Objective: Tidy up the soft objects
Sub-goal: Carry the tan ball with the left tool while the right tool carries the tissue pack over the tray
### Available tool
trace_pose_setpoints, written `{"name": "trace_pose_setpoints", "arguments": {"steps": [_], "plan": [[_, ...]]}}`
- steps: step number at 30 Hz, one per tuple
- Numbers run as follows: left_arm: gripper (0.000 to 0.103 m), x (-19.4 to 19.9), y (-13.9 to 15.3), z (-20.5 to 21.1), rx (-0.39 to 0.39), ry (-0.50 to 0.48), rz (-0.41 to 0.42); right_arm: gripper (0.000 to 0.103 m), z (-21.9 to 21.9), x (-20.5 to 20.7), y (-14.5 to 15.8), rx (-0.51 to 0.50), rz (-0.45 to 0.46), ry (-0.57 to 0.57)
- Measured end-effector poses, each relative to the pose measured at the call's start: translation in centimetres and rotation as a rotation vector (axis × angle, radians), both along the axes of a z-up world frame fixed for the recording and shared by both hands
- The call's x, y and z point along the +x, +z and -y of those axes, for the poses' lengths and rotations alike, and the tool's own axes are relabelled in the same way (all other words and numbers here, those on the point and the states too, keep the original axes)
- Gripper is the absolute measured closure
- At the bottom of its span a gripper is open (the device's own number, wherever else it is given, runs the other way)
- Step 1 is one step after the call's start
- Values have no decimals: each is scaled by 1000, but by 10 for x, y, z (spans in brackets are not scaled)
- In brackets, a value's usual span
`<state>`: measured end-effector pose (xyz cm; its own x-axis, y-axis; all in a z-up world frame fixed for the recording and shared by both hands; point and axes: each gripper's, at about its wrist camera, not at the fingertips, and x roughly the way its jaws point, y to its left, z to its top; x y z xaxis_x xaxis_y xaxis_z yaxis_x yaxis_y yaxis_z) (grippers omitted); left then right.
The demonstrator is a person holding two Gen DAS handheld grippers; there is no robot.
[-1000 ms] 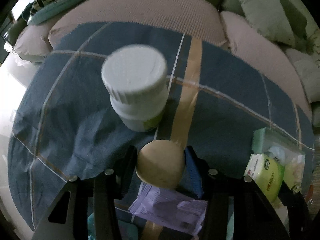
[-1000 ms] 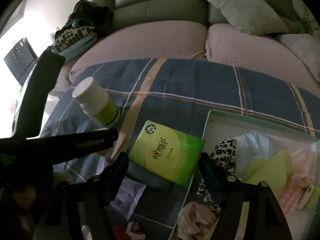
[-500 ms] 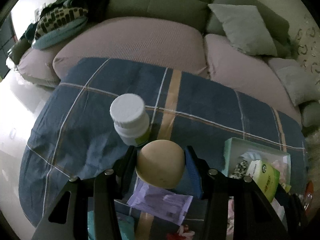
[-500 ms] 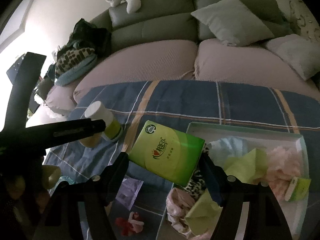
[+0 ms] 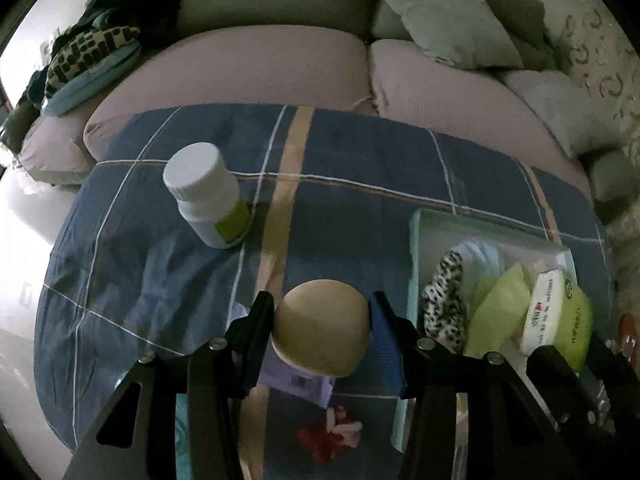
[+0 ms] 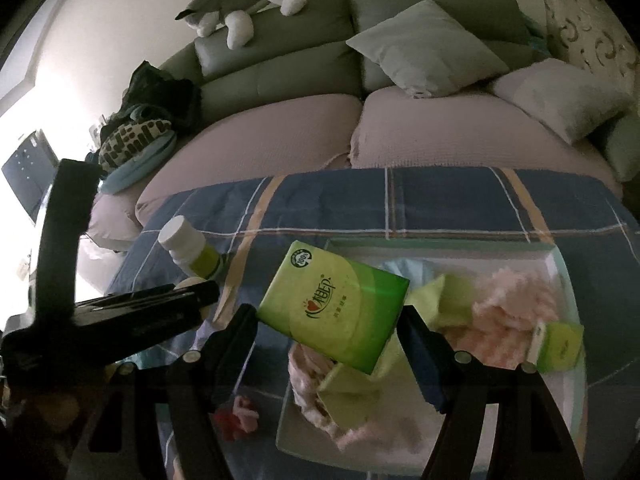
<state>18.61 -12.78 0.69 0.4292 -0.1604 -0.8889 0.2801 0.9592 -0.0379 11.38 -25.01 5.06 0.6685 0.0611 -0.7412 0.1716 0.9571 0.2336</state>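
Grippers, two. Left gripper [image 5: 322, 334]: jaws closed on one tan foam ball [image 5: 320, 330], smooth, matte, rounded, pinched at both sides and held above the cloth, just left of the tray. Right gripper [image 6: 328, 320]: jaws closed on one green tissue pack [image 6: 332, 304], flat, rectangular, glossy wrapper with printed logo, tilted, clamped at its two short edges and held over the tray's near left corner.

Tray [image 5: 416, 240], one: shallow, rectangular, pale mint rim, white floor. Contents, soft: one leopard-print fabric piece [image 5: 444, 300] against the tray's left wall; one pale blue cloth [image 5: 480, 256] behind it; yellow-green cloth [image 5: 496, 308], folded, mid-tray; pink fluffy fabric [image 6: 512, 304] toward the tray's right side; one small green tissue packet [image 6: 558, 344] at the tray's right edge.

Checked cloth [image 5: 352, 168], one: dark blue weave, white and tan stripes, wrinkled, spread beneath the tray.

White bottle [image 5: 208, 196], one: cylindrical plastic, ribbed screw cap, green label, upright, well left of the tray.

Lilac wrapper [image 5: 296, 380], one: flat, crinkled, on the cloth left of the tray, under the ball.

Red-and-pink fuzzy item [image 5: 332, 432], one: near the tray's front left corner; kind unclear.

Sofa [image 6: 280, 136], one: grey-green back, ribbed pinkish seat covers, behind the tray. Loose cushions on it: count uncertain. Plush animal [image 6: 244, 4], one: grey and white, atop the sofa back.
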Motion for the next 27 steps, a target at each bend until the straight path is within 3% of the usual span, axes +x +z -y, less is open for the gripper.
{"name": "trace_pose_setpoints", "arguments": {"steps": [12,27], "plan": [[52,-47,11,31,55,-134,62,28,40,-52,-5,29,-22,-98],[52,-87,-19,105,109,-353,41,28,119,-94,-22,31,-86,-344]]}}
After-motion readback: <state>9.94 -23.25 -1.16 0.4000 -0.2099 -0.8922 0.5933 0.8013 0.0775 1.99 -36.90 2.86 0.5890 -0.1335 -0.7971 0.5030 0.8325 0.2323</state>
